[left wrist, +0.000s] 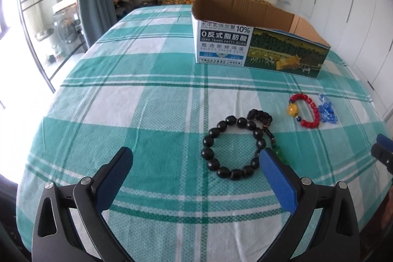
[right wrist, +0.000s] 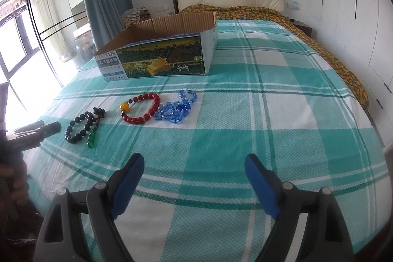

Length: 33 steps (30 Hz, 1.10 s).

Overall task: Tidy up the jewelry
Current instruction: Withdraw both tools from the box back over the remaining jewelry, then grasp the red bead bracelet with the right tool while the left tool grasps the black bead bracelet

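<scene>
Three pieces of jewelry lie on a bed covered with a teal-and-white checked sheet (left wrist: 147, 95), all on the near side of an open cardboard box (left wrist: 258, 41) that serves as the landmark here. The box has a printed front with a farm scene and Chinese lettering, and its brown corrugated inside shows no contents from these angles.

Well in front of the box lies a black bead bracelet (left wrist: 232, 147): large, round, glossy dark beads in an open ring, with a knotted dark tassel (left wrist: 260, 114) at its box-side edge and a small green pendant (right wrist: 91, 139) trailing off it. Nearer the box, and to the right of the black ring, lies a red bead bracelet (left wrist: 305, 112) carrying one big yellow bead (left wrist: 293, 109). Touching its right side is a heap of clear blue faceted beads (right wrist: 176, 107).

The left gripper (left wrist: 196, 163) hovers over the sheet with its blue-padded jaws spread wide, the black bracelet just ahead of them, nothing between the pads. The right gripper (right wrist: 194, 168) likewise stands wide apart and empty, over bare sheet, well short of the blue beads.
</scene>
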{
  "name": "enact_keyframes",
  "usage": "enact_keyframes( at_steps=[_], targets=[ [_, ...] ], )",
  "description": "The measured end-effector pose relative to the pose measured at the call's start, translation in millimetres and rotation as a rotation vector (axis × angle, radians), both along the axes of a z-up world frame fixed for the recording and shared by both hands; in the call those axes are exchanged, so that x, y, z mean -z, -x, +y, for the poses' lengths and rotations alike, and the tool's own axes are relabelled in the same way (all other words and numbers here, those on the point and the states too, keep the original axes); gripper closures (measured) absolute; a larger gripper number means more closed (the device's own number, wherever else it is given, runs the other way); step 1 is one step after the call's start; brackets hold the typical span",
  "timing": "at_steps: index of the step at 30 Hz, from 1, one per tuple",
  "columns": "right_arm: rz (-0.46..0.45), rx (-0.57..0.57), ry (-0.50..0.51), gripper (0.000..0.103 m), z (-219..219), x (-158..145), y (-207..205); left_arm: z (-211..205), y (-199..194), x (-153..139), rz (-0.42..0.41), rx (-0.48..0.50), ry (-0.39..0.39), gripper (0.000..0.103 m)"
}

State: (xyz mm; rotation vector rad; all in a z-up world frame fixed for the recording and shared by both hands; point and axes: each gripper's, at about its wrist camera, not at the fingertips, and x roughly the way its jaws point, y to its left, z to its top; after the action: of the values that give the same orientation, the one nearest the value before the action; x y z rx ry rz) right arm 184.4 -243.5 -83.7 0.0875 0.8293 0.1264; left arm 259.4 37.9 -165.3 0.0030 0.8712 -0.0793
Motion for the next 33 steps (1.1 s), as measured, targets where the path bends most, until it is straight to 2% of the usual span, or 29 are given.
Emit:
enact_keyframes(
  at_steps=[6,12,19,23,25,27,28,30,31,32,33],
  targets=[
    [-0.009,-0.087,0.009,0.018,21,-9,-22,-1,-8,10,0.028,-0.005,-0.027,0.001],
    [-0.016,-0.224,0.017,0.022,59,-10,-42,2,-14,14,0.044,-0.025,-0.042,0.001],
    [0.068,-0.325,-0.005,0.053,96,13,-88,2,-21,25,0.086,-0.038,-0.079,0.001],
    [0.092,-0.347,0.038,0.059,116,24,-108,2,-20,29,0.1,-0.034,-0.068,0.004],
    [0.109,-0.354,0.062,0.062,124,31,-115,0,-19,29,0.109,-0.022,-0.038,0.014],
    [0.125,-0.354,0.081,0.064,130,38,-119,-5,-17,27,0.102,-0.018,-0.046,0.02],
    [0.118,-0.351,0.088,0.066,131,40,-119,-7,-16,27,0.098,-0.007,-0.041,0.027],
    [0.097,-0.343,0.116,0.075,133,41,-118,-11,-14,25,0.093,0.006,-0.035,0.037],
    [0.094,-0.338,0.118,0.085,133,41,-119,-13,-13,24,0.088,0.015,-0.033,0.046],
    [0.097,-0.334,0.103,0.086,130,41,-118,-14,-12,24,0.083,0.024,-0.031,0.053],
    [0.101,-0.327,0.089,0.086,128,40,-118,-16,-11,22,0.079,0.031,-0.031,0.072]
  ],
)
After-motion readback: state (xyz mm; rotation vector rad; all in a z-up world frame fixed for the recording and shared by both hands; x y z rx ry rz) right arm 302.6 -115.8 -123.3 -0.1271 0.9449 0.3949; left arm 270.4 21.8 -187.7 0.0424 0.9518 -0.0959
